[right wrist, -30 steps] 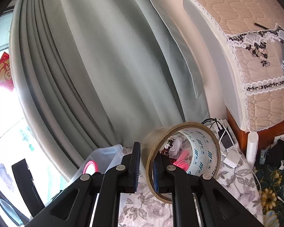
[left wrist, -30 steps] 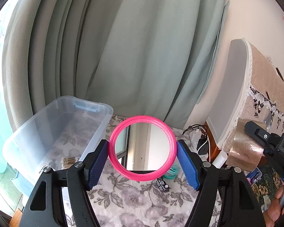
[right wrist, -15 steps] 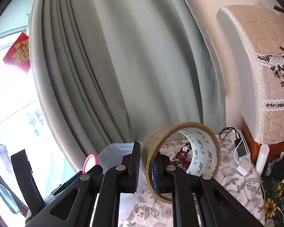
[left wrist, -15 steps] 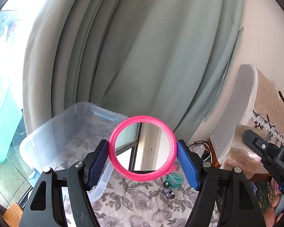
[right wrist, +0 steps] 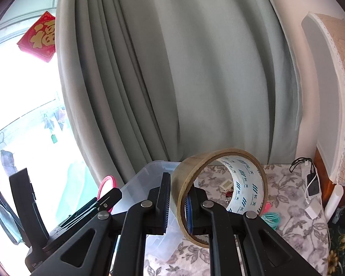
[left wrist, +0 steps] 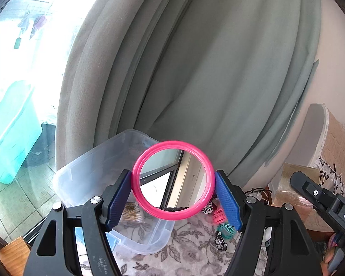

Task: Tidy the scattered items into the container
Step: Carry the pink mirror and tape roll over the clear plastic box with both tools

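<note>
Container: my landmark, a clear plastic tub (left wrist: 96,174) with rounded corners and thin, glossy see-through walls; it stands open on the flowered cloth, against the foot of the curtain.
Mirror: a flat round mirror (left wrist: 172,180) in a smooth, ribbed pink plastic ring, held upright in the air over the tub's right-hand rim; its glass reflects a window frame.
Left gripper: my left gripper (left wrist: 173,197) clamps the mirror across its width, one ridged blue rubber pad pressed on each side of the pink rim.
Tape: a wide roll of clear-brown packing tape (right wrist: 220,195), a glossy hoop with a white inner liner printed in blue, held on edge just right of the tub's near corner.
Right gripper: my right gripper (right wrist: 177,207) pinches the roll's wall, one pad outside the hoop and one inside, the jaws nearly together.
Loose items: right of the tub on the cloth lie a coiled teal band (left wrist: 226,228), a pink clip (left wrist: 219,216) and a small dark toy car (left wrist: 220,243).
Cloth: a soft grey-and-white floral tablecloth (left wrist: 191,250) under the tub.
Curtain: heavy grey-green curtain (left wrist: 195,69) in deep vertical folds, directly behind the tub.
Window: bright glass (left wrist: 23,57) left of the tub.
</note>
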